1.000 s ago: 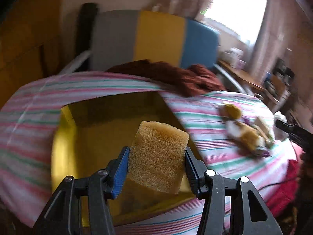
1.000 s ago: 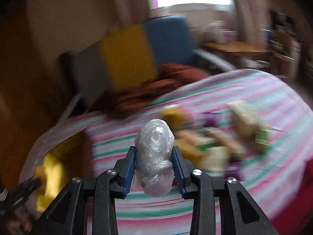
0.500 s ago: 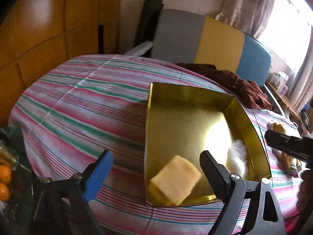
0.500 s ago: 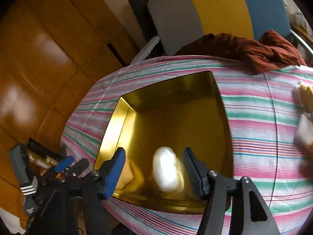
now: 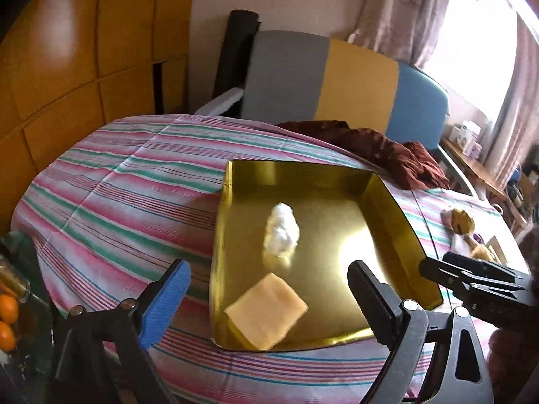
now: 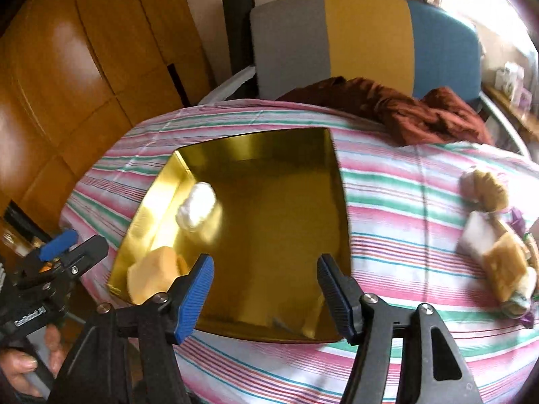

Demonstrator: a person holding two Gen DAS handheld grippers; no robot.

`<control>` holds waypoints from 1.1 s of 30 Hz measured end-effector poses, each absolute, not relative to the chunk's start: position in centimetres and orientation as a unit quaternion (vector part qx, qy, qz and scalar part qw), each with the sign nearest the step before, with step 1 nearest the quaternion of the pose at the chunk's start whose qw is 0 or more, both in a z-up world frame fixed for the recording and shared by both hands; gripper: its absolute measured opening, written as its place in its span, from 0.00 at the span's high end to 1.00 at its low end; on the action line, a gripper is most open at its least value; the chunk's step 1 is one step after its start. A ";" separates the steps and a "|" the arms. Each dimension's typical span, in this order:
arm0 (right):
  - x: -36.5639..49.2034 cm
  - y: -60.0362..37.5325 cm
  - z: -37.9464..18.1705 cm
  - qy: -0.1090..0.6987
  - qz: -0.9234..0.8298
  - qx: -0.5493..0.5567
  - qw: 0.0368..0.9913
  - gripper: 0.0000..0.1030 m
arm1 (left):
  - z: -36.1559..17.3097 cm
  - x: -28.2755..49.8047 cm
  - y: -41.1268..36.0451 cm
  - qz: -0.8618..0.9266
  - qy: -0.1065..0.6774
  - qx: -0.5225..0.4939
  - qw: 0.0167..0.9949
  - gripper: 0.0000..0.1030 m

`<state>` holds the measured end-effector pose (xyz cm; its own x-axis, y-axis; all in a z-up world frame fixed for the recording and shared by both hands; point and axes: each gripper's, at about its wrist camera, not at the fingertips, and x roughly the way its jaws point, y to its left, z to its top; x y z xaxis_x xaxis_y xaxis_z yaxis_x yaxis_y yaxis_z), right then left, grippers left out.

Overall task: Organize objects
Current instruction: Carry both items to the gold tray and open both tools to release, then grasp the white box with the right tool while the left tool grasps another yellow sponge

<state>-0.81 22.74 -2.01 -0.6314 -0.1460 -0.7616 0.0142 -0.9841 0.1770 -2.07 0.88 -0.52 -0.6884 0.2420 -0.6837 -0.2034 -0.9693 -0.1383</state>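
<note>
A shiny gold tray (image 5: 387,202) (image 6: 333,181) lies on the striped tablecloth. In it rest a yellow sponge (image 5: 266,311) (image 6: 153,276) near the front rim and a wad of clear plastic wrap (image 5: 281,230) (image 6: 197,207) further in. My left gripper (image 5: 269,289) hovers over the tray's near edge, jaws still opening, with nothing gripped; the sponge lies below the gap. My right gripper (image 6: 264,279) is above the tray's front, jaws also opening, with nothing between them. Each gripper shows at the edge of the other's view.
A heap of sponges and wrapped items (image 6: 498,232) (image 5: 468,232) lies on the cloth right of the tray. A dark red cloth (image 6: 404,111) is bunched at the table's far edge before a grey, yellow and blue chair (image 5: 337,80). Oranges (image 5: 6,316) sit low left.
The left gripper let go of the sponge and the right gripper let go of the plastic wad; both now lie in the tray. Both grippers swung over the tray and opened.
</note>
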 end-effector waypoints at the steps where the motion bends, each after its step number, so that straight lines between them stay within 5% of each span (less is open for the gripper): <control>1: -0.6 22.8 -1.9 -0.064 -0.904 0.422 0.032 0.36 | -0.6 -2.0 1.1 0.918 -0.024 -0.377 0.124 0.08; 18: 1.8 25.0 -1.4 -0.007 -0.920 0.390 -0.043 0.35 | 0.5 -1.1 5.3 0.915 0.013 -0.367 0.165 0.08; 33: 4.4 37.9 -3.9 -0.122 -0.884 0.432 -0.128 0.35 | 0.6 -0.3 12.6 0.892 0.055 -0.369 0.255 0.05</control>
